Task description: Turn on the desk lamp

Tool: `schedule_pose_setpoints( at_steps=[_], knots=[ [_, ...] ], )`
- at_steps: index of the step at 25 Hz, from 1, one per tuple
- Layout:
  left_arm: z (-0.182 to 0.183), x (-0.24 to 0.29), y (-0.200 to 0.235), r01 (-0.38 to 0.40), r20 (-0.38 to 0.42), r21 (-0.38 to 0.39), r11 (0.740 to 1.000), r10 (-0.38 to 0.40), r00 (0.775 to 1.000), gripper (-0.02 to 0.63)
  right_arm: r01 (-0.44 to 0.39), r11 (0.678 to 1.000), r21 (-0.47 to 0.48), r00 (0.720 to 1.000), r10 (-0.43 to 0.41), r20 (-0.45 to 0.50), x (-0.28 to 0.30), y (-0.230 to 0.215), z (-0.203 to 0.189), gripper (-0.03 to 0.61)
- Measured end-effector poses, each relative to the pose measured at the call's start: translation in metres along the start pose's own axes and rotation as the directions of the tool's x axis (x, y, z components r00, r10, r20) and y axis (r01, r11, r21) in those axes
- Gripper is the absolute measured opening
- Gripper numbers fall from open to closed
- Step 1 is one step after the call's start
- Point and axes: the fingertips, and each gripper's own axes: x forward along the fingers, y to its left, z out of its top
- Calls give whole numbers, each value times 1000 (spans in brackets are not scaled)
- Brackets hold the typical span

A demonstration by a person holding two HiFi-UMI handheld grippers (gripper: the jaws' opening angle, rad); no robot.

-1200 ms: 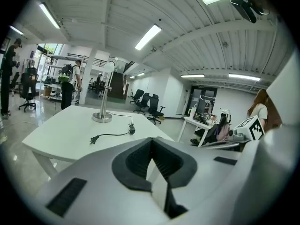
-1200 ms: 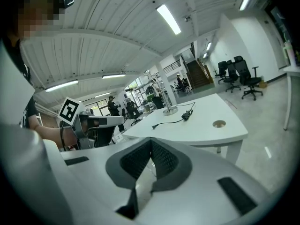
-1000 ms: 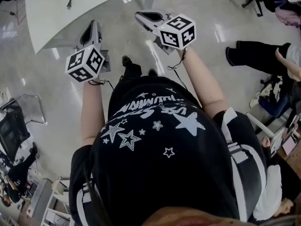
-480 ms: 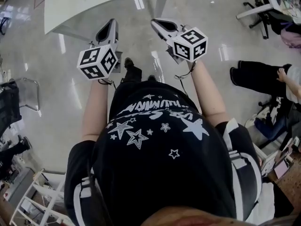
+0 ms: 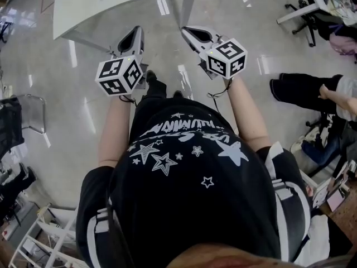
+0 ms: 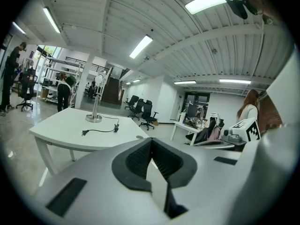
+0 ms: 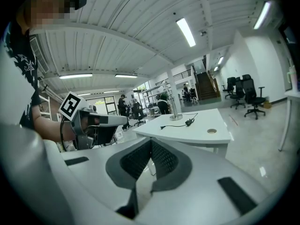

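Note:
The desk lamp [image 6: 96, 100] is a slim metal post on a round base, standing far off on a white table [image 6: 65, 135]. Its black cable and plug [image 6: 101, 130] lie loose on the tabletop. The right gripper view shows the same lamp [image 7: 175, 108] and cable [image 7: 182, 123] on the table [image 7: 206, 132]. In the head view I hold both grippers at chest height, short of the table's near edge [image 5: 111, 21]. My left gripper [image 5: 134, 32] and right gripper [image 5: 191, 32] are both shut and empty. The lamp itself is out of the head view.
A seated person's legs [image 5: 298, 88] stretch in from the right. Office chairs [image 5: 307, 7] stand at the far right, a metal chair frame [image 5: 30, 119] at the left, and a shelf [image 5: 39, 244] at the bottom left. More desks and people [image 6: 63, 90] fill the room behind the table.
The table has drawn nearer and shifted right in the head view as I stepped toward it. Both grippers stay shut, side by side, slightly higher in the frame.

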Motion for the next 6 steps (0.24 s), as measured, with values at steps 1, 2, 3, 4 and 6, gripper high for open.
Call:
schedule_pose_setpoints(
  at_steps=[1,2,3,4,6],
  knots=[
    [-2,0,-4,-1,-2,2,1000,1,1000,11,7,1000,-3,1000,-7,7,-5,-2,-1,6],
    [-4,1,-8,-4,-4,5,1000,4,1000,11,14,1000,-4,1000,-14,17,-11,-4,0,6],
    [-5,1,-13,-7,-5,8,1000,7,1000,11,22,1000,-5,999,-22,25,-17,-6,1,6],
    [-6,0,-18,-9,-7,9,1000,9,1000,11,29,1000,-4,999,-28,33,-24,-8,2,6],
    [-7,-1,-28,-14,-9,11,1000,15,1000,11,40,999,-3,998,-40,45,-36,-12,4,6]
  ],
)
